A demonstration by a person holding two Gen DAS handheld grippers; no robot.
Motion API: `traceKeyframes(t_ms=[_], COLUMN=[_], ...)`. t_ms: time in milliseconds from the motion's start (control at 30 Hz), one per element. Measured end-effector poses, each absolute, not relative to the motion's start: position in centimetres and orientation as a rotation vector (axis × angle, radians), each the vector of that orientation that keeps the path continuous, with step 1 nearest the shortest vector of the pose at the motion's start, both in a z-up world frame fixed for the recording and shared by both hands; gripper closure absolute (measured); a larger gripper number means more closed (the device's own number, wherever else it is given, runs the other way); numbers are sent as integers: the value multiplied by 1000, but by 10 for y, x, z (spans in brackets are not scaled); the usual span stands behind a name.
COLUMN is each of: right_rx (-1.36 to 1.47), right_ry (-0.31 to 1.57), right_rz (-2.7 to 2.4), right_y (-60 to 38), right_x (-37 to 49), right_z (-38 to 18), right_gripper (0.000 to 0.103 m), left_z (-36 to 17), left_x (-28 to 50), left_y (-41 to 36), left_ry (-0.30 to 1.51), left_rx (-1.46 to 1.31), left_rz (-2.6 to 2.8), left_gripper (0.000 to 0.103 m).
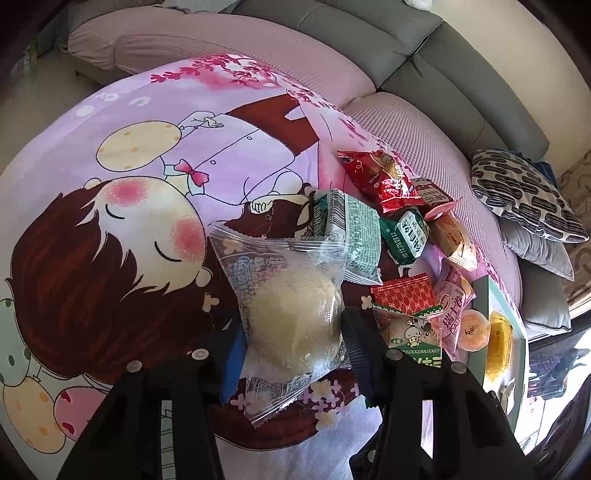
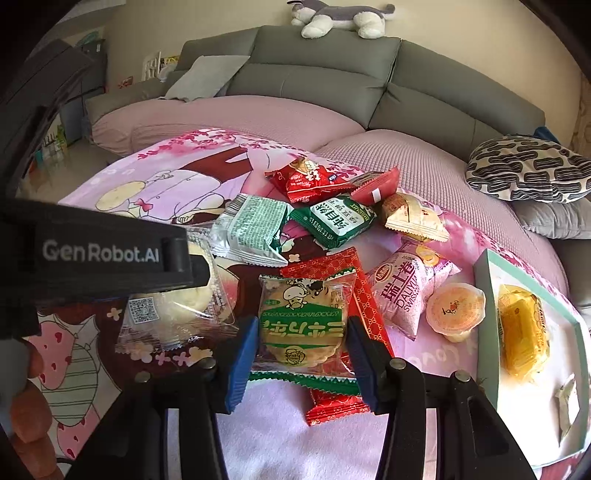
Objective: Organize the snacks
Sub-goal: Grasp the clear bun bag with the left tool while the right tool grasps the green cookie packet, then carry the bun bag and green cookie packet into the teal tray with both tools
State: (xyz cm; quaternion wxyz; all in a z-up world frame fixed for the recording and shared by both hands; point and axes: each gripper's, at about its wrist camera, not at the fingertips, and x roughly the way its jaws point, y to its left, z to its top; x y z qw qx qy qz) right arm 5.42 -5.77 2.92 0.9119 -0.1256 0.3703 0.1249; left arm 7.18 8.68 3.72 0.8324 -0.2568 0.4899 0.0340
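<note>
A clear-wrapped pale bun (image 1: 295, 317) lies on the cartoon-printed pink cloth (image 1: 129, 206), and the left gripper (image 1: 291, 343) straddles it: its two fingers (image 1: 356, 343) sit against the packet's sides, the jaws drawn in to a middling gap and pressing the wrapper. In the right wrist view the same bun (image 2: 184, 299) shows under the left gripper's black body (image 2: 99, 254), with fingers of the person's hand (image 2: 29, 398) at the lower left edge.

The right gripper (image 2: 301, 350) is closed to a similar middling width on a green-labelled biscuit packet (image 2: 303, 321); its blue pads (image 2: 242, 362) touch both edges of the wrapper. That packet rests on top of a red patterned packet (image 2: 365, 306).

Just beside these lie a pink Swiss-roll packet (image 2: 410, 291) and an orange jelly cup (image 2: 456, 310). Farther back sit two green-and-white packets (image 2: 255, 229), a red packet (image 2: 306, 179) and a beige packet (image 2: 410, 216), loosely heaped.

At the right a mint-rimmed tray (image 2: 484, 280) holds a yellow-wrapped cake (image 2: 522, 332).

Behind the cloth stands a grey sofa (image 2: 325, 74) with pink seat covers, a patterned cushion (image 2: 524, 170) and a plush dog (image 2: 340, 18) on its back.
</note>
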Motion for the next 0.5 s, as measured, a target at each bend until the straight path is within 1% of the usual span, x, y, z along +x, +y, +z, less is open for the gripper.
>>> traceKeyframes(t_ms=[500], right_rx=[-145], right_ry=[705], right_rz=[236], right_y=[-87], right_x=[46], right_z=[62], right_gripper=[52], left_z=[76], left_x=[64], left_y=[79], left_ry=[937], left_rx=[-489], left_rz=[64], left_gripper=[53])
